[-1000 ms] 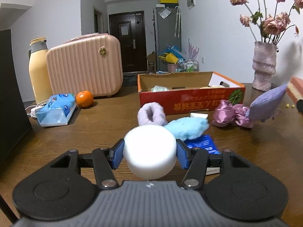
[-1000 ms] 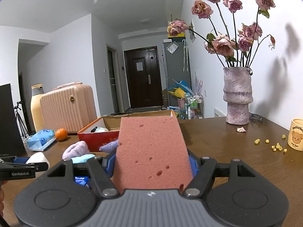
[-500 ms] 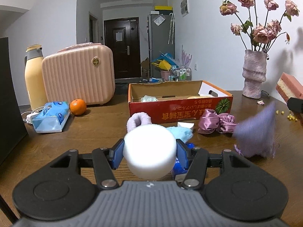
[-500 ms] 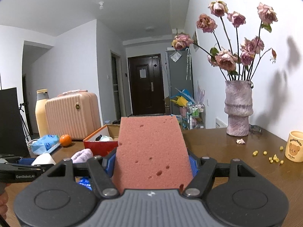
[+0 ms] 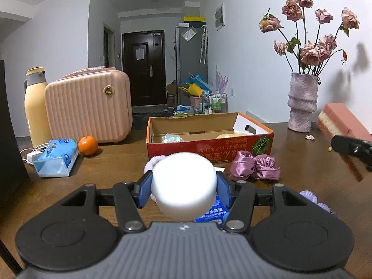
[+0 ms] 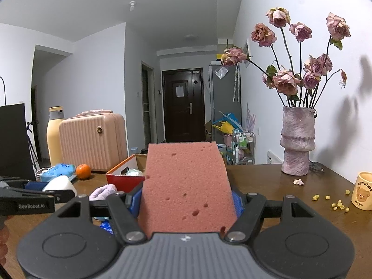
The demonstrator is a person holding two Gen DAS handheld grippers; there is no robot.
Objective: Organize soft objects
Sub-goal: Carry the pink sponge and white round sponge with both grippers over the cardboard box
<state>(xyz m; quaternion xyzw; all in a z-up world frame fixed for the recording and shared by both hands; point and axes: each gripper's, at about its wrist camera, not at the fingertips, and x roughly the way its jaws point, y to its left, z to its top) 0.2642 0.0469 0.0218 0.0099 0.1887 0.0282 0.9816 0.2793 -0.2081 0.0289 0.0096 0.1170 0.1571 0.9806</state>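
**Both grippers loaded, held above table near red carton**

Currently clamped: left gripper (image 5: 184,186) part-closed on white foam puck (image 5: 183,184), blue pads pressed to its two sides, puck bulging forward past the fingertips. Held clear of the table (image 5: 111,162), short of the red carton (image 5: 209,143).

Right gripper (image 6: 186,197) likewise part-closed on pink sponge (image 6: 186,186), pads tight against its long edges; sponge standing out well beyond the fingers, hiding most of the carton behind it. Seen from left wrist view as a pink slab right of the carton, near the vase (image 5: 301,102).

Carton open-topped, near wall low, a few pale items already inside. Bare tabletop left of the carton up to the orange (image 5: 87,145) and tissue pack (image 5: 55,161). Crowded along the carton's near wall: lilac scrunchie (image 6: 103,191) partly behind the puck, satin scrunchie (image 5: 254,165) just beside the carton's right corner, blue packet (image 5: 212,214) under the left fingers. Lilac cloth (image 5: 313,201) nearer, right of the carton. Pink case (image 5: 88,109) and yellow flask (image 5: 37,107) well left of the carton, near the table's far edge.
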